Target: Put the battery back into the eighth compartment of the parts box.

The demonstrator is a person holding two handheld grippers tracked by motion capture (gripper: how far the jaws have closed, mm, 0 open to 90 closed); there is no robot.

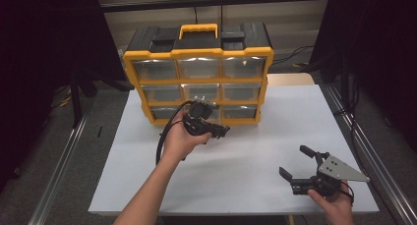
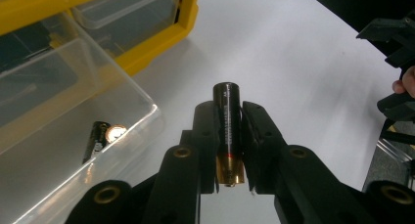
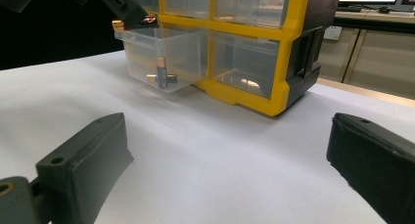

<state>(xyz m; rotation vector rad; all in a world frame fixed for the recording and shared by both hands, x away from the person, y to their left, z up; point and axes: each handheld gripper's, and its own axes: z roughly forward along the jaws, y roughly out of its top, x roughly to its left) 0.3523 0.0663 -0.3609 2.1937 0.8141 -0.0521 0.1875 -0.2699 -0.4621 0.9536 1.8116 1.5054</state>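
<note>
Battery (image 2: 228, 131) clamped lengthwise between closed jaws of left gripper (image 2: 229, 121), just beside pulled-out clear drawer (image 2: 122, 131) of yellow organiser (image 1: 196, 80) – prob. to clear its wall; right gripper (image 1: 303, 162) wide open, empty, parked apart on table (image 1: 255, 141).

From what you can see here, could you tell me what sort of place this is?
Probably a lab workbench: a white table, a yellow drawer organizer holding batteries, and cables and metal rails around it.

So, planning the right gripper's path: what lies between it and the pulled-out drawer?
Right gripper view: only bare white table between the open right gripper and the clear drawer holding a battery.
</note>
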